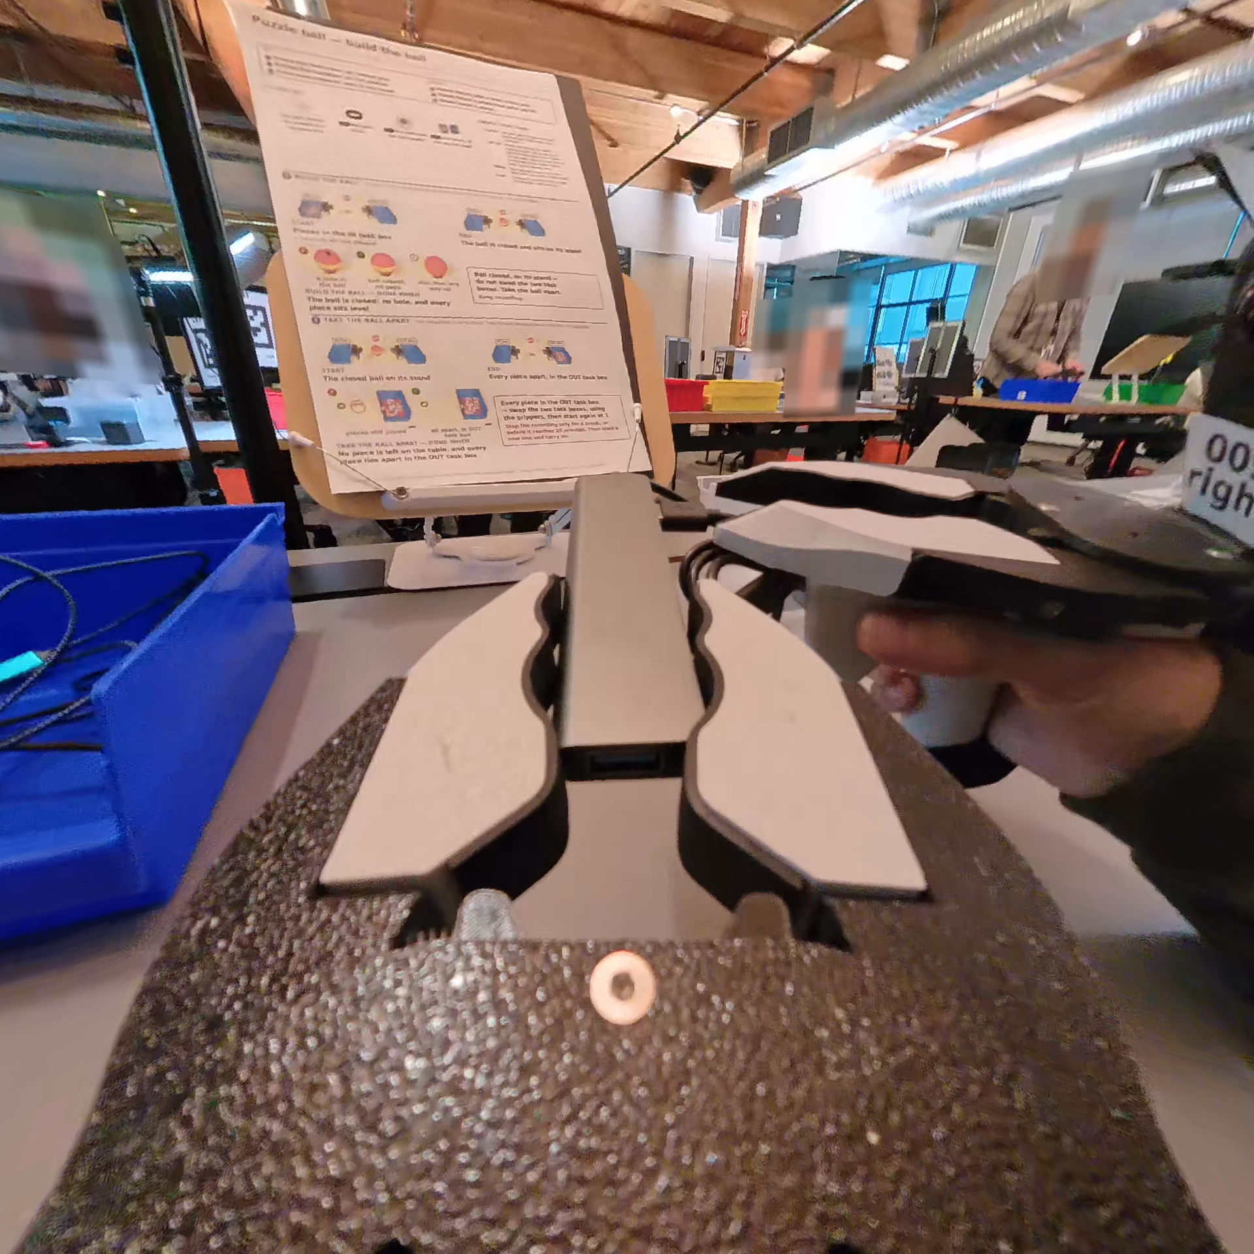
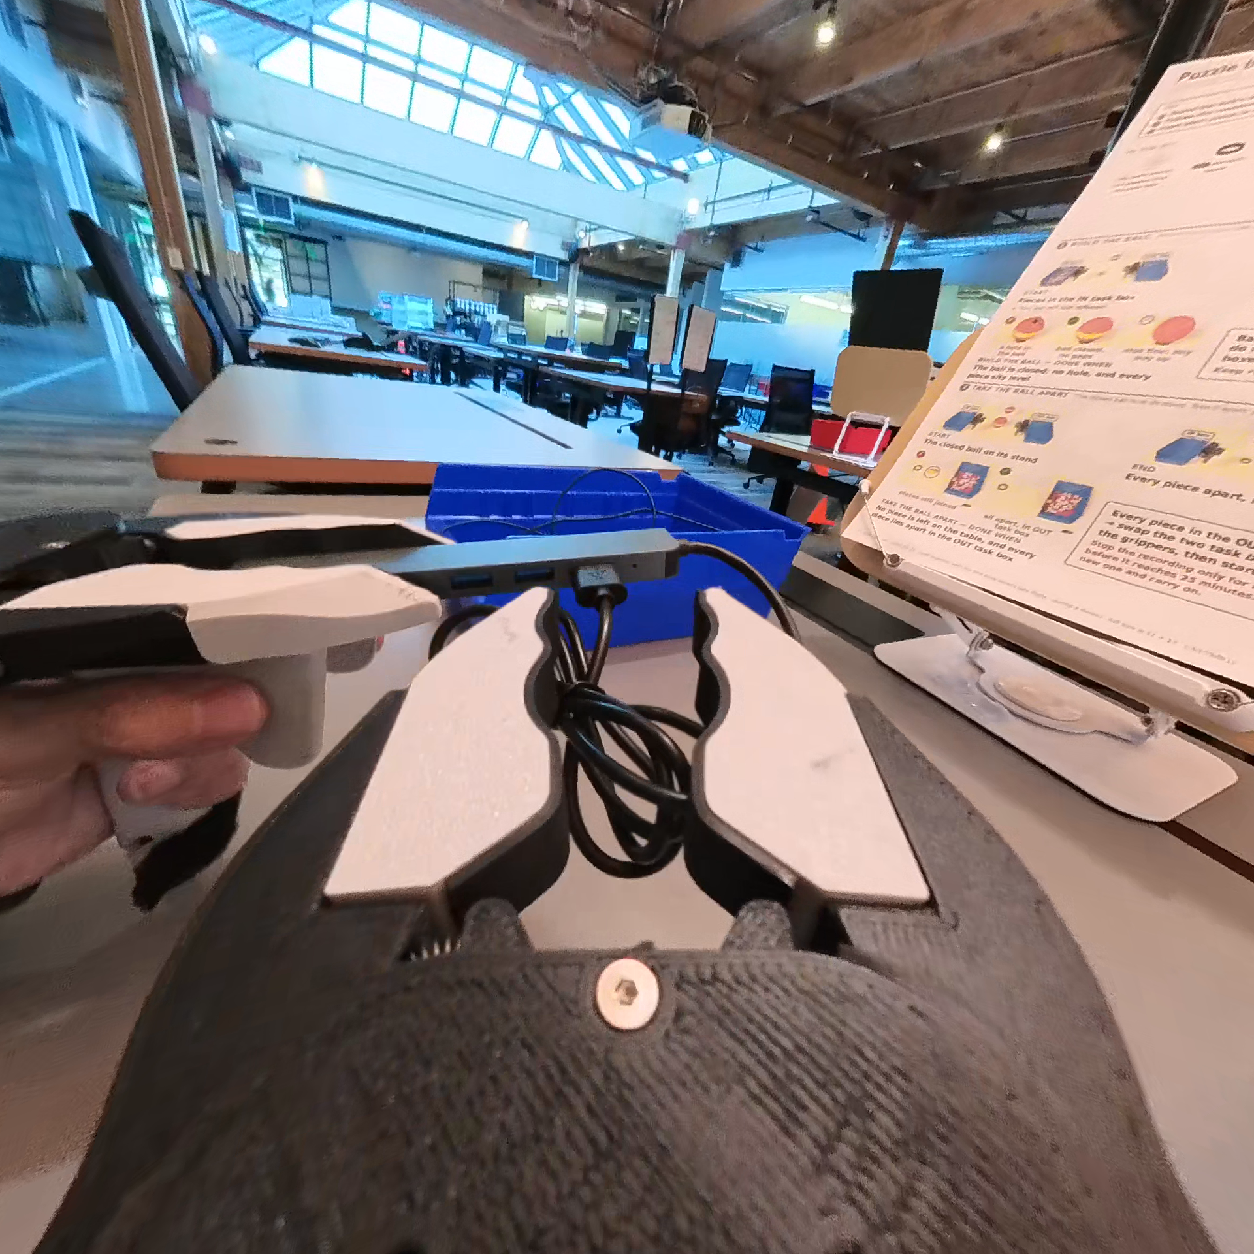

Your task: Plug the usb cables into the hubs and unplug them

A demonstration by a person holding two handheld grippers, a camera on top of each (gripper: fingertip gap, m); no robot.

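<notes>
My left gripper (image 1: 624, 587) is shut on a grey USB hub (image 1: 624, 611), held lengthwise between its fingers, an empty port facing the camera. In the right wrist view the left gripper (image 2: 434, 570) comes in from the left and holds the hub (image 2: 529, 553) level above the table. A black USB plug (image 2: 597, 577) sits in one of the hub's side ports, next to two empty blue ports. Its black cable (image 2: 624, 767) hangs coiled between the fingers of my right gripper (image 2: 624, 600), which is open just short of the plug. The right gripper also shows in the left wrist view (image 1: 719, 512).
A blue bin (image 1: 190, 678) with several loose cables (image 1: 54, 611) stands at the left; it lies behind the hub in the right wrist view (image 2: 733, 529). A tilted instruction sheet on a stand (image 1: 441, 271) (image 2: 1086, 441) is at the table's back. A hand (image 1: 1018, 692) holds the right gripper.
</notes>
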